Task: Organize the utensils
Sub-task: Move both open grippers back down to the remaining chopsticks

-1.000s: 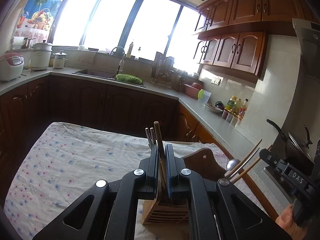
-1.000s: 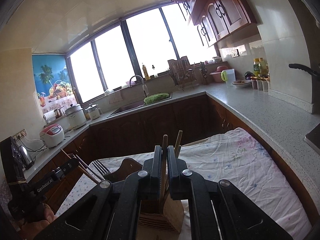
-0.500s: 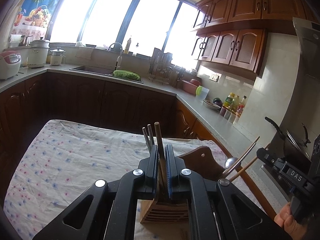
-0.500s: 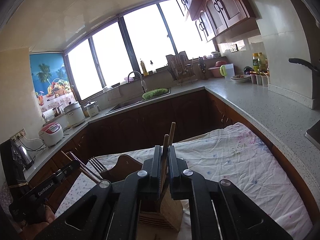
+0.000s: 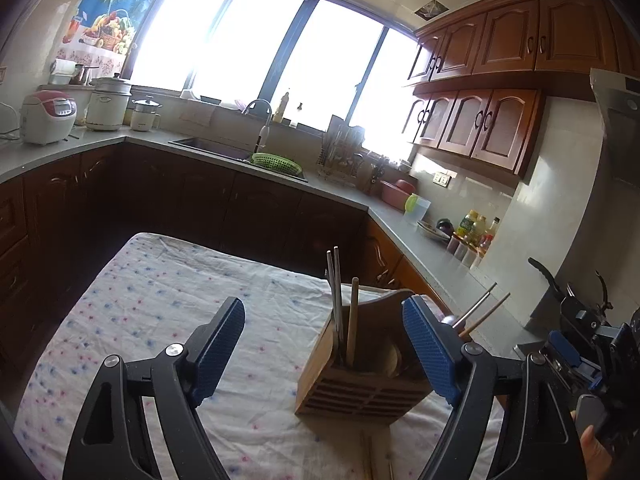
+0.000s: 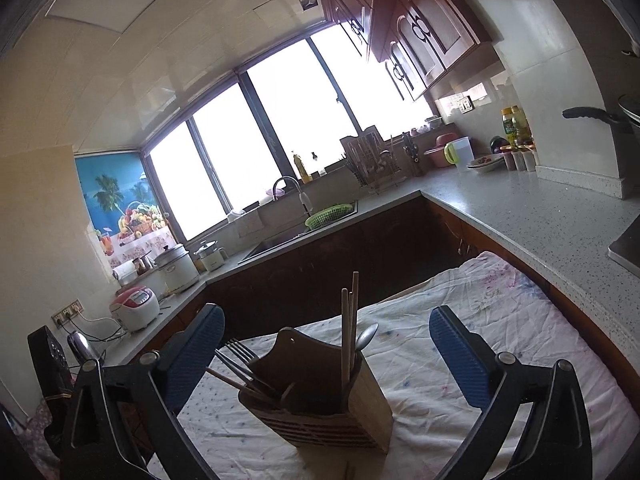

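Observation:
A wooden utensil holder point(image 5: 360, 384) stands on the cloth-covered table point(image 5: 160, 300). It holds chopsticks point(image 5: 352, 320) upright. In the right wrist view the holder point(image 6: 332, 408) holds wooden chopsticks point(image 6: 347, 332), a spoon point(image 6: 366, 338) and a fork point(image 6: 238, 350). My left gripper point(image 5: 324, 344) is open and empty, with the holder between its fingers and beyond them. My right gripper point(image 6: 328, 356) is open and empty, its fingers spread either side of the holder. The right gripper also shows at the right edge of the left wrist view point(image 5: 592, 352).
Grey countertops run around the room, with a sink point(image 5: 224, 148), a green basket point(image 5: 276, 162), rice cookers point(image 5: 48, 116), a dish rack point(image 5: 344, 156) and bottles point(image 5: 476, 232). A pan handle point(image 6: 592, 114) sticks out at the right.
Both grippers were shut on chopsticks standing in the holder; both have now opened wide and let go. The chopsticks stay upright in the holder.

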`<state>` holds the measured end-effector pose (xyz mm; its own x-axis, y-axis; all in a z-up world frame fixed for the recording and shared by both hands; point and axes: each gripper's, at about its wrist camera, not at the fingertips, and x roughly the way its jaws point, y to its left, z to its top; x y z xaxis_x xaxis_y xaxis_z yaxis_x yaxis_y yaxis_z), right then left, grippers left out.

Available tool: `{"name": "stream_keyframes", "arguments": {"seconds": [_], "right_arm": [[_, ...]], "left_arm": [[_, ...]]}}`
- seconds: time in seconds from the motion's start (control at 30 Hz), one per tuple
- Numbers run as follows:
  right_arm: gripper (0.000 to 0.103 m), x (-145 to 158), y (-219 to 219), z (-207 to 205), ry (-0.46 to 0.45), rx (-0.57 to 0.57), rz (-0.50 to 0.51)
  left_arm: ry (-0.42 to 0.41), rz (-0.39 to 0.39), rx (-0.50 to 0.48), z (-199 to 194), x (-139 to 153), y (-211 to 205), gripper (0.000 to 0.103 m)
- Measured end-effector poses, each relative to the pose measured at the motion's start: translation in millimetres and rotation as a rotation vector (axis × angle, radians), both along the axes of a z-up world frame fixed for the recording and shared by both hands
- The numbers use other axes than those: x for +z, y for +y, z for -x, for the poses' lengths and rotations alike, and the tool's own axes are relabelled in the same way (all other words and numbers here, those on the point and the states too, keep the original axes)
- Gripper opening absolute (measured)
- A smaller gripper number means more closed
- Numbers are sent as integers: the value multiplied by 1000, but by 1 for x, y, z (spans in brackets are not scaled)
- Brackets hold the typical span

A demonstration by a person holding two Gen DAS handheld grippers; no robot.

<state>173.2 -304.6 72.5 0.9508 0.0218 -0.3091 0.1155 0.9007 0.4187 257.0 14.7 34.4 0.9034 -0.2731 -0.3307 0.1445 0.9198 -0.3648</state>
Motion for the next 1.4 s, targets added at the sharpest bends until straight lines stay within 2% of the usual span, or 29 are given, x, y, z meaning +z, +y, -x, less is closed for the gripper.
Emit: {"name": "stream_keyframes", "arguments": {"seconds": [0.33,0.73,1.13,1.4], "right_arm": [[103,-28,17,59,69,20,-8],[103,-65,24,110,159,10,-56],[103,-88,31,129,211,12,-65],[103,-90,26,131,223,-4,-61]], "left_arm": [[53,9,-5,73,-12,12,85],[149,13,-8,120,-28,10,85],[235,-11,-30,131,-40,0,85],[286,-47,-52,117,-48,-18,84]]}}
